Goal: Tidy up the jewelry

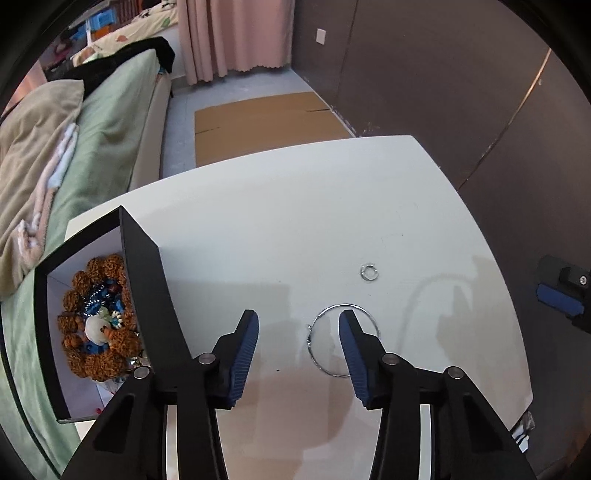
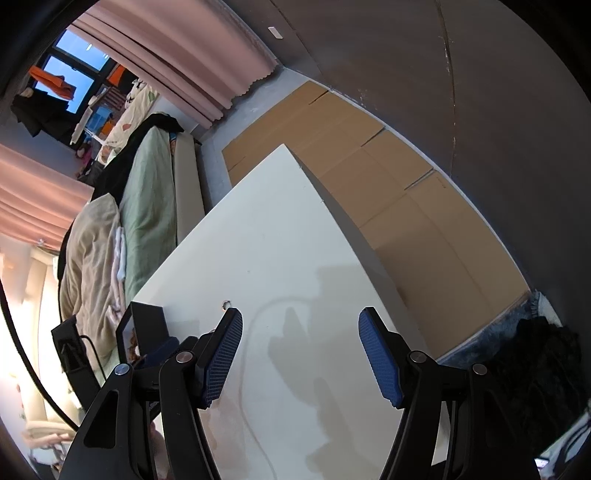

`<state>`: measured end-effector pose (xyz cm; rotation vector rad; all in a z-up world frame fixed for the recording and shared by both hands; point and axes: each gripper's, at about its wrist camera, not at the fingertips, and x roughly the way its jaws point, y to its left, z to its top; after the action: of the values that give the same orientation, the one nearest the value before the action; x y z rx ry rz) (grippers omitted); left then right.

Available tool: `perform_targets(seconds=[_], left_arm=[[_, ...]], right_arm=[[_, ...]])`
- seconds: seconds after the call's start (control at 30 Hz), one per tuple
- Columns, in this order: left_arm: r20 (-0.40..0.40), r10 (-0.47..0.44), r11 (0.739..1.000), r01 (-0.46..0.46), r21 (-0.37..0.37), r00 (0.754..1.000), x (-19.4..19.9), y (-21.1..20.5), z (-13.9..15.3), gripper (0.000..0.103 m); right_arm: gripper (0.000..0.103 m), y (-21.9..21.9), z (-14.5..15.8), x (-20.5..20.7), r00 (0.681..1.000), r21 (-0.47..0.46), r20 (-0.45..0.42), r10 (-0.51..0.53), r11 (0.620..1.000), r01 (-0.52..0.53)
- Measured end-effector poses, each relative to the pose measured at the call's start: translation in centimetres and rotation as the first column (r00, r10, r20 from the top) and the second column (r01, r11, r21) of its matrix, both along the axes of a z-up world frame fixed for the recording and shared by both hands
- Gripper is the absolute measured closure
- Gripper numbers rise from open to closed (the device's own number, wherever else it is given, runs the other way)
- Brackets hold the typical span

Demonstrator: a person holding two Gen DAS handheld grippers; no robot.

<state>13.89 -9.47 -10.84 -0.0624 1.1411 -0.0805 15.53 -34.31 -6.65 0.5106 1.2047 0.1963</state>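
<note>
While the left gripper hangs over the white table with its blue-padded fingers spread wide and nothing between them, a thin silver hoop bangle lies flat on the tabletop right under it. The right-hand finger's tip sits over the inside of that hoop, so the far side of the ring is hidden behind the finger. At about one o'clock from the bangle, near but apart from it, rests a small silver ring.

Off at nine o'clock from the gripper stands an open black box with a white lining, at the table's left edge. Inside it lies a bracelet of large knobbly brown beads, coiled around a tangle of blue and white beaded pieces.

Over on the other side, the right gripper is likewise released, fingers well apart, holding nothing above a bare stretch of table. From its view the small ring shows just past the left fingertip at eleven o'clock, and the black box at nine o'clock.

Beyond the table lie flattened cardboard on the floor, a bed with a green cover, and pink curtains.
</note>
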Motion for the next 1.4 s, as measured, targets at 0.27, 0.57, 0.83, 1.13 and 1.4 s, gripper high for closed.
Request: perform_targets(seconds=[0.27, 0.57, 0.83, 1.13, 1.4], left_arm=[[-0.071, -0.021, 1.0, 0.019, -0.023, 0.997, 0.4, -0.6, -1.5, 0.076], [-0.058, -0.03, 0.999, 0.031, 0.02, 0.998, 0.4, -1.1, -2.1, 0.084], [-0.047, -0.031, 0.999, 0.031, 0.015, 0.998, 0.0, -0.6, -1.9, 0.102], [0.043, -0.006, 0.998, 0.008, -0.056, 0.999, -0.9, 1.4, 1.7, 0.102], [0.119, 0.073, 0.991, -0.058, -0.12, 0.99, -1.2, 6.1, 5.2, 0.102]], right_arm=[[0.037, 0.3, -0.2, 0.2, 1.0, -0.005, 0.002, 0.011, 1.0, -0.011], [0.037, 1.1, -0.7, 0.8, 0.999, -0.042, -0.006, 0.042, 0.998, -0.043], [0.037, 2.5, -0.9, 1.2, 0.997, -0.066, -0.012, 0.072, 0.995, -0.072], [0.037, 4.7, -1.5, 2.1, 0.995, -0.082, -0.012, 0.1, 0.992, -0.101], [0.037, 8.0, -2.1, 2.8, 0.986, -0.143, -0.01, 0.164, 0.976, -0.164]])
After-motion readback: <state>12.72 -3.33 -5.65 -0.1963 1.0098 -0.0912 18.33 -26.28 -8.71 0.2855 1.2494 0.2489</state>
